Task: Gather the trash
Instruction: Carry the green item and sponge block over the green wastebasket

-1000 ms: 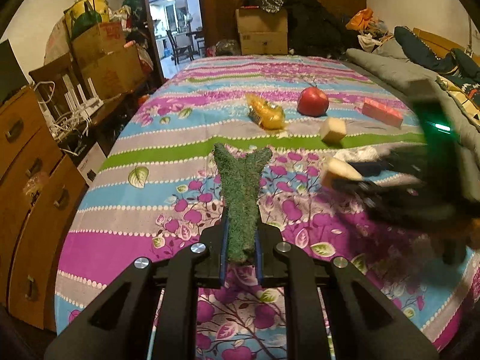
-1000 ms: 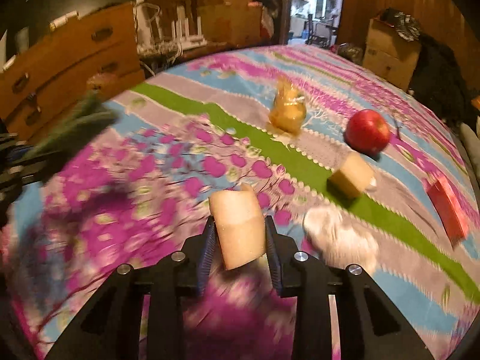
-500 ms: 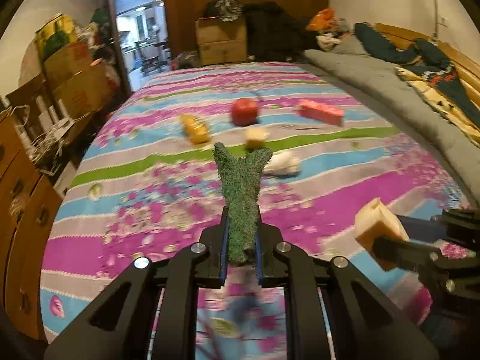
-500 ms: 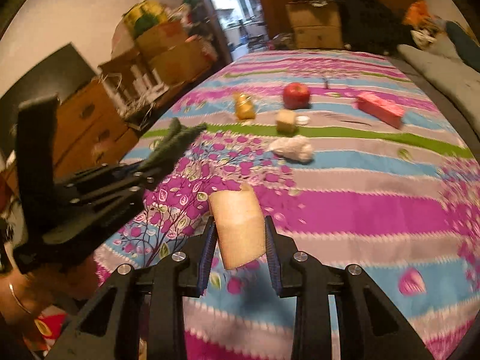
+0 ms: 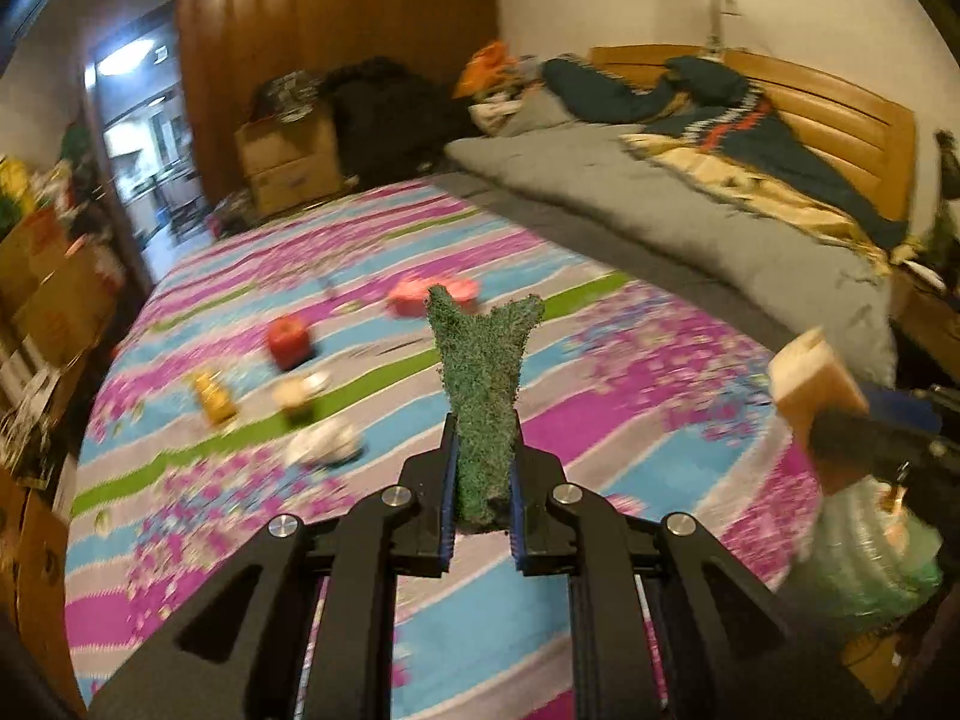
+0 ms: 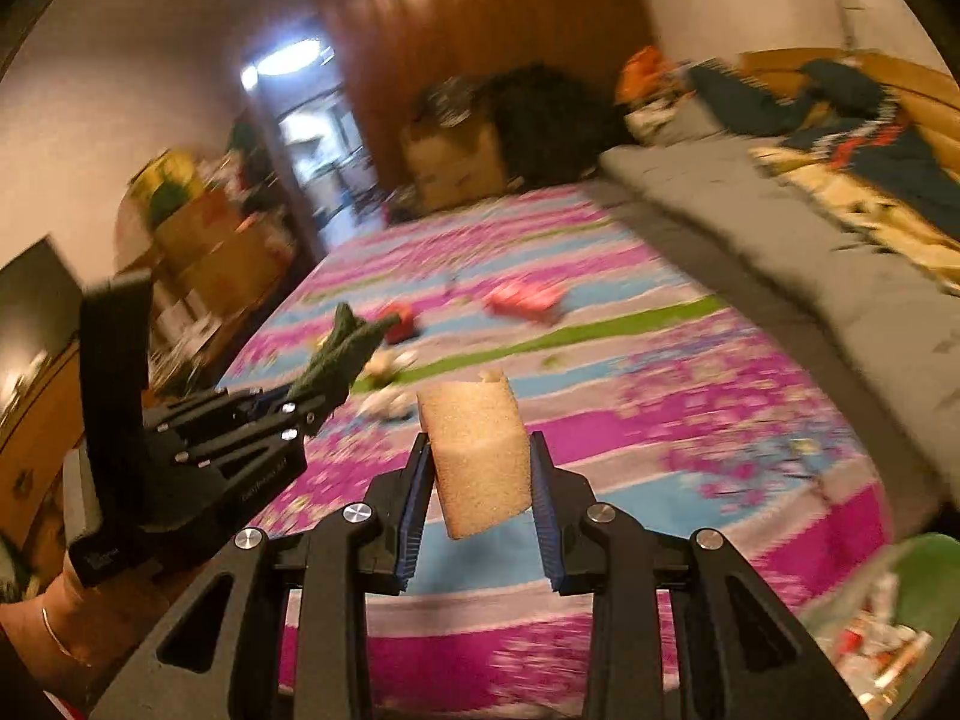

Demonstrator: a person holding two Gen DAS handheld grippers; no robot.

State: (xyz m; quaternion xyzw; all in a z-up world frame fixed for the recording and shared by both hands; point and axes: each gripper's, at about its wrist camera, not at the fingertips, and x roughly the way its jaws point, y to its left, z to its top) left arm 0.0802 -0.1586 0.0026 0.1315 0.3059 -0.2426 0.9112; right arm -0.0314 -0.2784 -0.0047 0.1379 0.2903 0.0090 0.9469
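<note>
Dim warm room, glare from the doorway light (image 6: 288, 63), motion blur throughout, fisheye-dark corners.

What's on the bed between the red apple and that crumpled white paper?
In the left wrist view, a small tan block lies between the apple and the white paper, on the green stripe of the bedspread. Blur hides what it is.

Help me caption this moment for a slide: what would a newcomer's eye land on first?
The bright pink, blue and green striped floral bedsheet fills both views. Up close, the left gripper clamps a rough green scouring-pad scrap and the right gripper a tan sponge block. At lower right waits a green plastic trash bag.
</note>
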